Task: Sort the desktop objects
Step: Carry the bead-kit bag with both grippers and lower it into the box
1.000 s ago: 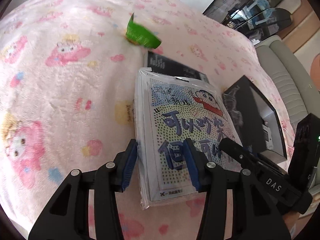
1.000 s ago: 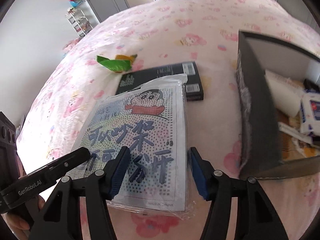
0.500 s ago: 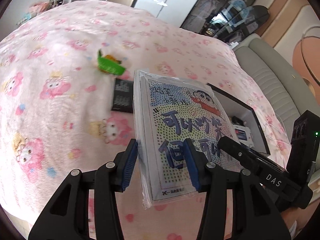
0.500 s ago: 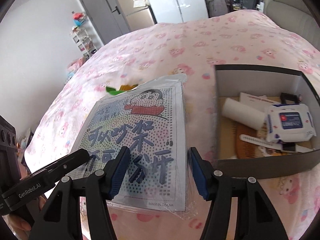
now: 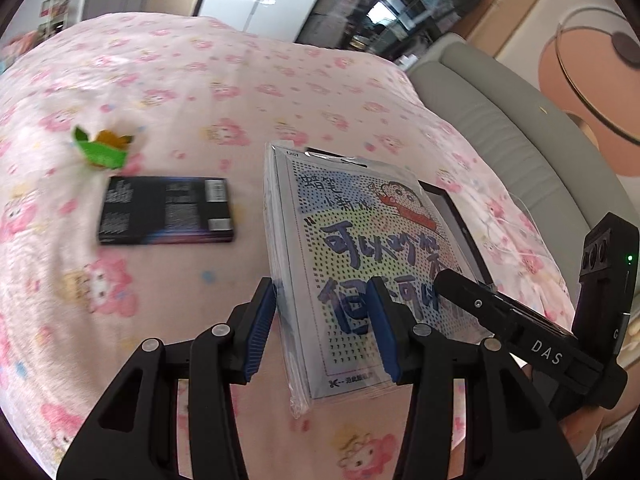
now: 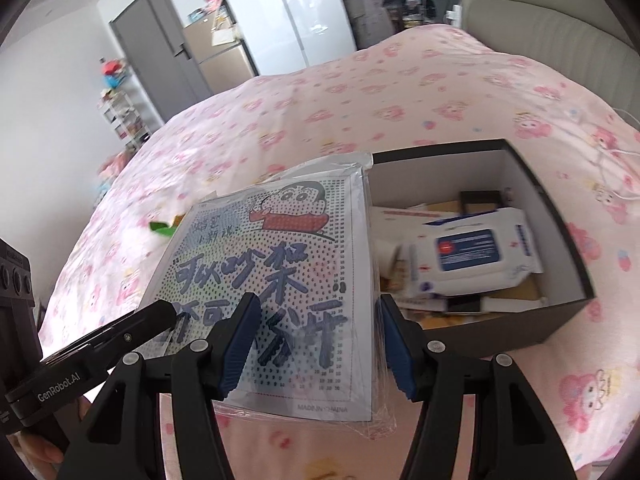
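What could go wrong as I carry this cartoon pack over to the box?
The plastic-wrapped cartoon pack is pinched only along its near edge by the left gripper and right gripper, so it may sag or slip out. The black box already holds a wipes pack, so the pack may catch its rim.

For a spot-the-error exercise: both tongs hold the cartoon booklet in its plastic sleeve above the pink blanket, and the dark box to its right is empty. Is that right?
Not quite. The dark box is not empty: the right wrist view shows a white wipes pack and other items inside. The rest holds: both the left tongs and the right tongs hold the sleeved cartoon booklet above the pink blanket.
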The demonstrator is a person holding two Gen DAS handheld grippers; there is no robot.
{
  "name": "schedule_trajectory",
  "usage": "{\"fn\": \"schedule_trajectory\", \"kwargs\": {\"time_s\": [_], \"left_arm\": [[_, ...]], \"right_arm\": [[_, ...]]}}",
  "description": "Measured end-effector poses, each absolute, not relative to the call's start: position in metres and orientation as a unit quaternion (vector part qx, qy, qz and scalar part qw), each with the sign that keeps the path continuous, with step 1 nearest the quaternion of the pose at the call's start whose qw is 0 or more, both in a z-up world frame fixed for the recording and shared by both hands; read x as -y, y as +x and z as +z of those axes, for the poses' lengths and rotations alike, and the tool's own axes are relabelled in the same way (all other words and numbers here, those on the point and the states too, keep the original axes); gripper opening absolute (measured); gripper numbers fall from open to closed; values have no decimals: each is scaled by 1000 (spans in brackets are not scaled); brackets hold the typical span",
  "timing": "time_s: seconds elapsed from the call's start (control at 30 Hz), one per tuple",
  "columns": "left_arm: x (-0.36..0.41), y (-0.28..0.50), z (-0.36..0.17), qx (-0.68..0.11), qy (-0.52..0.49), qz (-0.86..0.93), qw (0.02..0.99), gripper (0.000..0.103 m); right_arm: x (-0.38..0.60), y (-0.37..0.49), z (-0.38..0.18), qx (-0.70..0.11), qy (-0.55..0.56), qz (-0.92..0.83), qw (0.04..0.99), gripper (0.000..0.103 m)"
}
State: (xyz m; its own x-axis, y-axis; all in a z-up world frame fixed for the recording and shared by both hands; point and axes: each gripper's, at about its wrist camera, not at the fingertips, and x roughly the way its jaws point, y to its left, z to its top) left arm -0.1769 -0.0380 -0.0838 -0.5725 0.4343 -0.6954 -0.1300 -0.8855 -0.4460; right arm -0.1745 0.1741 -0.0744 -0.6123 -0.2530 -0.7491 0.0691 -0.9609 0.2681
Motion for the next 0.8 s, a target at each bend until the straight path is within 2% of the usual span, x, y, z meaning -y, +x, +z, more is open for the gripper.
{"fn": "schedule_trajectory", "kwargs": {"time_s": [0.37,0.8], "left_arm": [[-42,-218,-94,157,-460,854,186,47],[-121,-282,-148,157,-507,827,185,48]], "right_arm": [[-249,-187,-87,149,429,-889,57,56],[-324,-245,-125,146,481,-864,35,56]]}}
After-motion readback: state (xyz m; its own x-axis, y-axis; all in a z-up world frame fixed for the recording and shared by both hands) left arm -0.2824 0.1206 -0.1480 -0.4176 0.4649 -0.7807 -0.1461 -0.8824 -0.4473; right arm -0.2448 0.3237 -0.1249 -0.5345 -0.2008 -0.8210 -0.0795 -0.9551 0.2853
